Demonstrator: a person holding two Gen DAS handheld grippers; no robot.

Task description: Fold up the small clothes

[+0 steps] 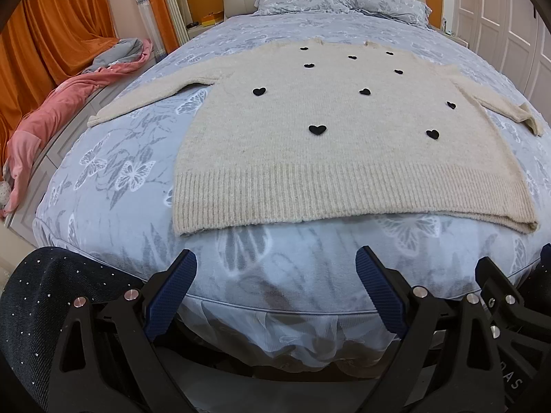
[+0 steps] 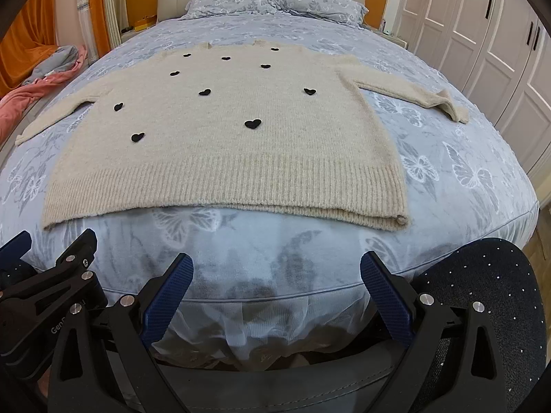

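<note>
Both views are evenly and softly lit, bright enough to show the knit of the sweater clearly. Shadows are faint; a thin one lies under its hem. The fisheye lens bulges the bed into a dome and bends the wardrobe doors. Dark vignetting rounds the corners. Focus stays sharp throughout, with no glare.

Sweater flat on bed

Sweater flat on bed, hem nearest, pillows behind, blanket left
</note>
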